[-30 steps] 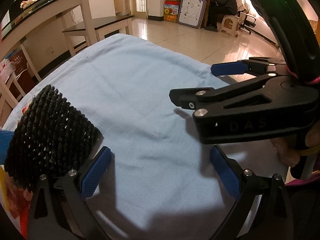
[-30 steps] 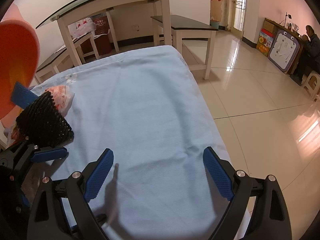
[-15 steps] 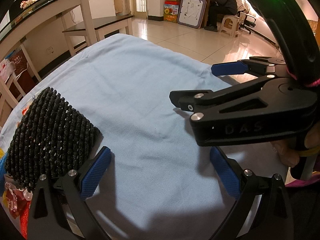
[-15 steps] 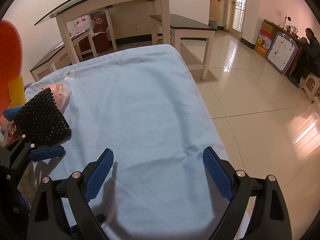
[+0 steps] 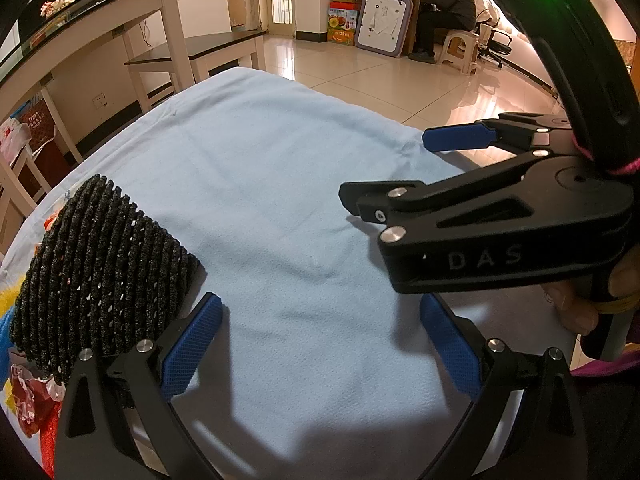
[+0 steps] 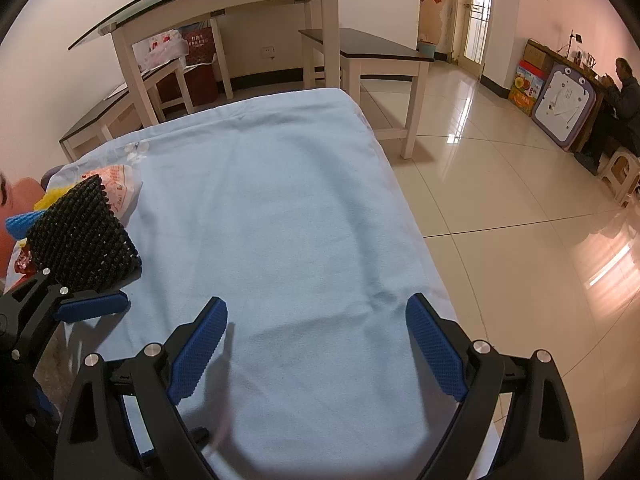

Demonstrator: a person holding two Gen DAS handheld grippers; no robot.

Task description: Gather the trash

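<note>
A black woven basket (image 5: 100, 276) stands on the light blue cloth (image 5: 280, 184) at the left; it also shows in the right wrist view (image 6: 78, 236). Red and white wrappers (image 5: 28, 392) lie beside it, and a white-orange plastic bag (image 6: 122, 190) lies behind it. My left gripper (image 5: 320, 344) is open and empty, low over the cloth just right of the basket. My right gripper (image 6: 316, 354) is open and empty over the cloth's near part; it also shows in the left wrist view (image 5: 400, 168).
The cloth-covered table (image 6: 400, 200) ends at the right, with tiled floor (image 6: 500, 200) beyond. A glass-topped table (image 6: 224, 4) and a dark bench (image 6: 372, 46) stand behind. A person (image 6: 628, 92) sits far right. Yellow and blue items (image 6: 24, 216) sit left of the basket.
The orange thing at the left edge of the right wrist view has withdrawn. The basket now stands free. Both grippers stay open and nearly still.
</note>
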